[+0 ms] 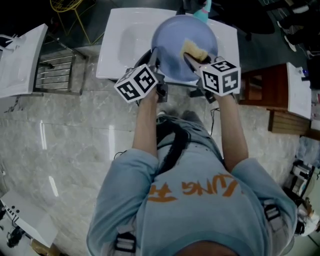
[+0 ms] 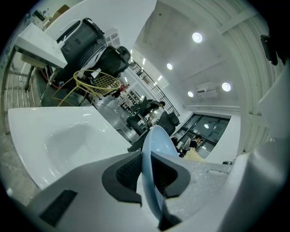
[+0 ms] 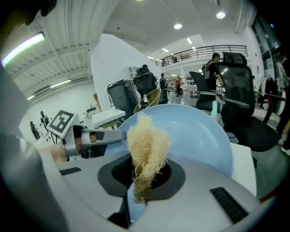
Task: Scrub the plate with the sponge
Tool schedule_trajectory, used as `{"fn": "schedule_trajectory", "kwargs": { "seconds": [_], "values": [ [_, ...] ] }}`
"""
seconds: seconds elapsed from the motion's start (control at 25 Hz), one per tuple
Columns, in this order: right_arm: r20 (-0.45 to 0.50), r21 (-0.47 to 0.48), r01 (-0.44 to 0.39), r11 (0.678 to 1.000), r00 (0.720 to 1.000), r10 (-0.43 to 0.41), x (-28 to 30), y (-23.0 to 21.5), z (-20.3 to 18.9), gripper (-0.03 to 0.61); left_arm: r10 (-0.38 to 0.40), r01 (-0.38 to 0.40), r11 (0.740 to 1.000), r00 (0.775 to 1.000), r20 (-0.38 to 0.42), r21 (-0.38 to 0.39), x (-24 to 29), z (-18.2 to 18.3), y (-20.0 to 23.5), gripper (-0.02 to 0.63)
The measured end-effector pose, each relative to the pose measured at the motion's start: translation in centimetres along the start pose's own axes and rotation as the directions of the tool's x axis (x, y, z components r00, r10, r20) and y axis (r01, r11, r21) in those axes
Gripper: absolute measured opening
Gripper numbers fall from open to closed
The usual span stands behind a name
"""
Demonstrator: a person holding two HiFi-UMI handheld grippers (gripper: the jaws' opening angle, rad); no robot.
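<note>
Left gripper (image 1: 156, 59) and right gripper (image 1: 194, 59) are both held out in front of the person, each with its black-and-white marker cube facing up in the head view. The left gripper's (image 2: 147, 174) jaws stand narrow, clamped on the near left rim of the round pale blue plate (image 1: 172, 47), whose edge runs up between the dark pads in the left gripper view. The right gripper's (image 3: 145, 174) jaws are closed on the lower end of the pale yellow fibrous sponge (image 3: 146, 142), which stands up out of them as a ragged tuft.

In the head view the plate is carried clear above the white rectangular sink (image 1: 120, 45), its hollow face turned up toward the person. The sponge (image 1: 195, 50) lies against the right part of that face, near the rim; how hard it bears on it cannot be told. In the right gripper view the plate (image 3: 204, 131) fills the space just behind the sponge, with the left gripper on its rim at the left. The left gripper view shows the plate (image 2: 156, 140) nearly edge-on, the sponge (image 2: 194, 155) only a small yellow scrap past it, and the sink (image 2: 68, 140) below.

Beyond the sink stand a teal bottle (image 1: 202, 10) and a yellow wire basket (image 1: 65, 6). A metal rack (image 1: 55, 72) is at the left and a brown wooden cabinet (image 1: 265, 85) at the right, on the pale marbled floor (image 1: 65, 135).
</note>
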State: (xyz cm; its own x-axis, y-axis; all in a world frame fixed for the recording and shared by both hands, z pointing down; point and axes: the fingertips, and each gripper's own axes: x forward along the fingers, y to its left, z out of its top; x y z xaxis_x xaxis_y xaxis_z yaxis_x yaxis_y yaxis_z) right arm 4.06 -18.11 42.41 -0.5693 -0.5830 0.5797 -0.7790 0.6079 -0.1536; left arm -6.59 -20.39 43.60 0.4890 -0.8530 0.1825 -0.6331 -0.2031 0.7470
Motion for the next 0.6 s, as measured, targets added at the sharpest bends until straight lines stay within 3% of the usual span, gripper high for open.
{"fn": "schedule_trajectory", "kwargs": {
  "seconds": [0.2, 0.6],
  "values": [
    [-0.055, -0.154, -0.085, 0.984, 0.996, 0.077, 2.2, 5.3, -0.5, 0.034, 0.007, -0.007, 1.0, 1.0, 0.017, -0.015, -0.3, 0.2, 0.5, 0.038],
    [-0.153, -0.222, -0.185, 0.957, 0.976, 0.153, 3.4, 8.2, -2.8, 0.034, 0.038, -0.034, 0.998, 0.997, 0.069, -0.061, -1.3, 1.4, 2.1, 0.038]
  ]
}}
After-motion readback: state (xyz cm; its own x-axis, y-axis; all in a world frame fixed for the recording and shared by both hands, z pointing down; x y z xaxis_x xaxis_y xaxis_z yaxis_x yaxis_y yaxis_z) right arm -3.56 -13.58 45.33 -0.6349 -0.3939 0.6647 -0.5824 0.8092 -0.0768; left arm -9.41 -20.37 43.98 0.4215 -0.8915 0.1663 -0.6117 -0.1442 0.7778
